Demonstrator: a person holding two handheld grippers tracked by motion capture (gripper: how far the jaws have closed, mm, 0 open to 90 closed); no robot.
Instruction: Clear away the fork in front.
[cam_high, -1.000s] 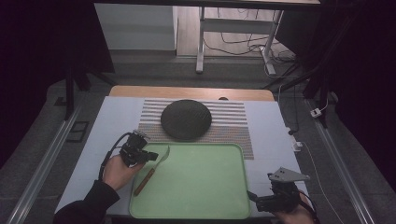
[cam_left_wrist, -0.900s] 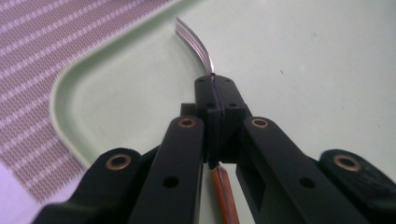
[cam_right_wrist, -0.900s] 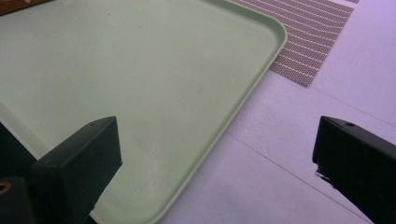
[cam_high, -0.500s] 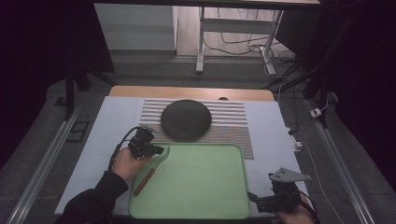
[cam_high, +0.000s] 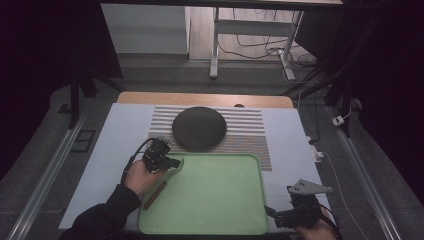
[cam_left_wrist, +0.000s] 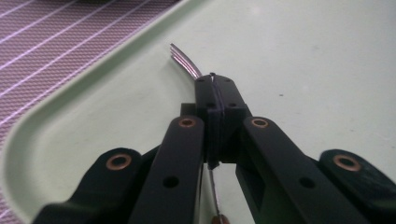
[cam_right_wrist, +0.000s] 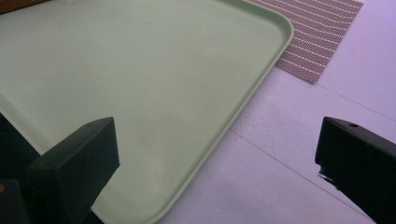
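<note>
Left claw (cam_left_wrist: 215, 88) clenched on a fork (cam_left_wrist: 186, 60); tines project past the tips, over the green tray (cam_high: 215, 200) near its 10 o'clock corner. Wooden handle trails toward 7 o'clock. Right claw (cam_high: 272, 212) released, jaws wide, just off the tray's 4 o'clock corner.

Wooden-handled fork (cam_left_wrist: 184, 59), tilted over green tray (cam_left_wrist: 303, 56)

The slim metal fork (cam_left_wrist: 186, 59) with a wooden handle is mostly hidden between the left claw (cam_left_wrist: 215, 93); its handle runs off the bottom edge.
</note>
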